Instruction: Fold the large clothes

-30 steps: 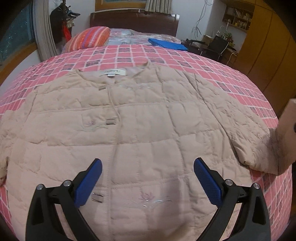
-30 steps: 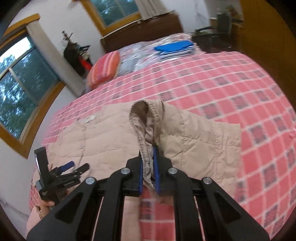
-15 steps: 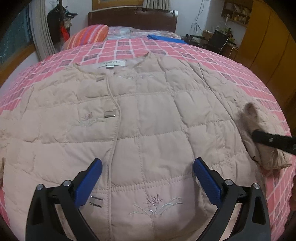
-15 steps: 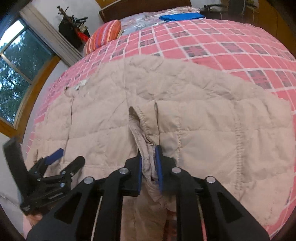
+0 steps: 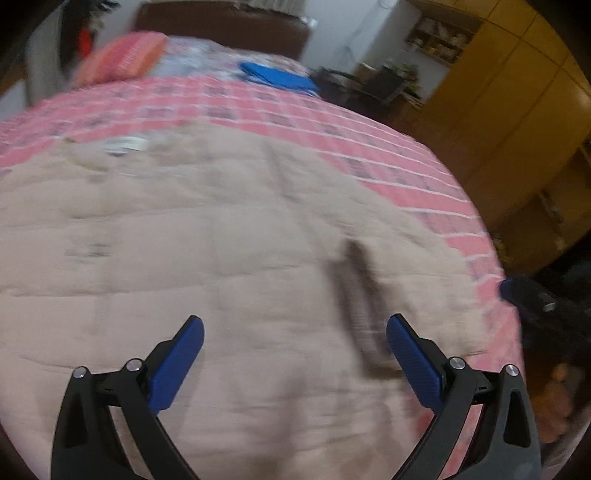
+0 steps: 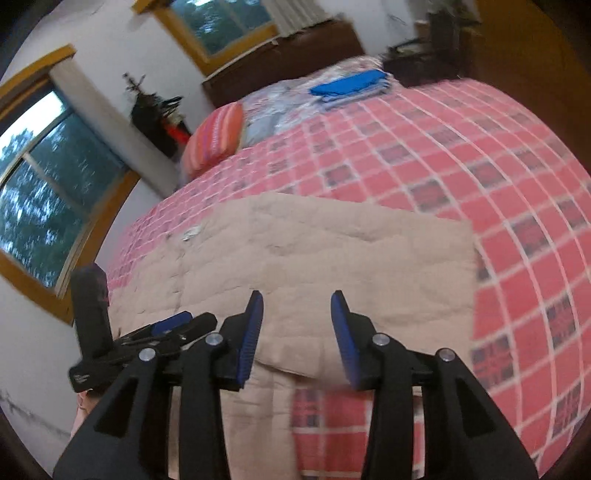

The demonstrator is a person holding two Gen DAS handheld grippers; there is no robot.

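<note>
A beige quilted jacket (image 5: 221, 240) lies flat on the pink checked bedspread (image 5: 424, 192), front up, its collar label toward the headboard. In the right wrist view the jacket (image 6: 332, 258) shows its right sleeve folded inward across the body, with a straight edge at the right. My left gripper (image 5: 295, 332) hovers open over the jacket's lower half with nothing between its fingers. My right gripper (image 6: 297, 314) is open just above the folded sleeve's near edge, holding nothing. The left gripper (image 6: 162, 332) also shows in the right wrist view at the lower left. The left wrist view is blurred.
A striped orange pillow (image 6: 218, 136) and a folded blue cloth (image 6: 351, 85) lie near the dark headboard (image 5: 221, 26). Wooden wardrobes (image 5: 517, 110) stand to the right of the bed. Windows (image 6: 48, 195) line the left wall. A hand (image 5: 557, 398) shows at the right edge.
My right gripper has let go of the sleeve, which now lies folded across the jacket, and has drawn back. My left gripper has swung to the right.
</note>
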